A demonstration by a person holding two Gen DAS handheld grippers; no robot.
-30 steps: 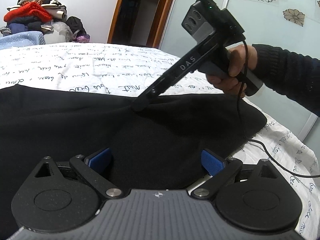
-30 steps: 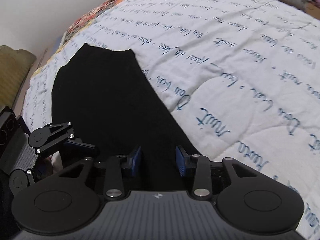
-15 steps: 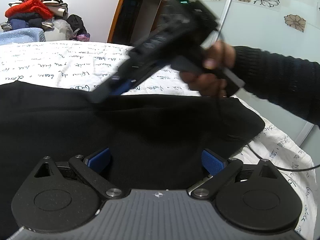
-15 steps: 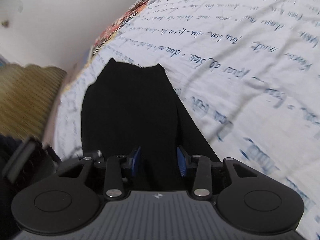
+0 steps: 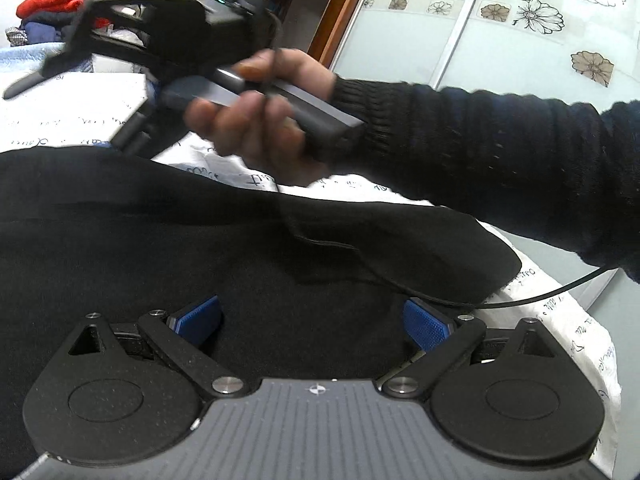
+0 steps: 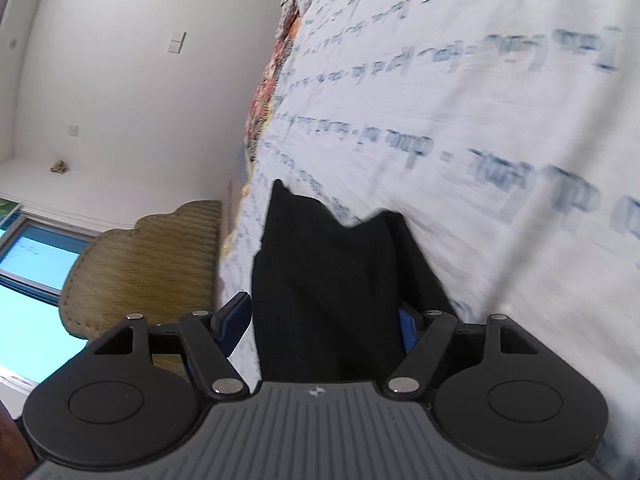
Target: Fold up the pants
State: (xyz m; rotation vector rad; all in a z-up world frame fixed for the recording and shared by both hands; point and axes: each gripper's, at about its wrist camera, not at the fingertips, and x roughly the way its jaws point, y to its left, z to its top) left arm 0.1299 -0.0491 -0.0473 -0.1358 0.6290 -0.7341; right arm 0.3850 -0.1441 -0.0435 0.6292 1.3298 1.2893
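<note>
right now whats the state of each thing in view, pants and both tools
pants: black, spread flat on the bed, far hem seen from the right wrist view
left tool: open, low over the pants, nothing between its pads
right tool: open, pads either side of the pants, raised above the bed
bedspread: white with blue script, lying under the pants
</note>
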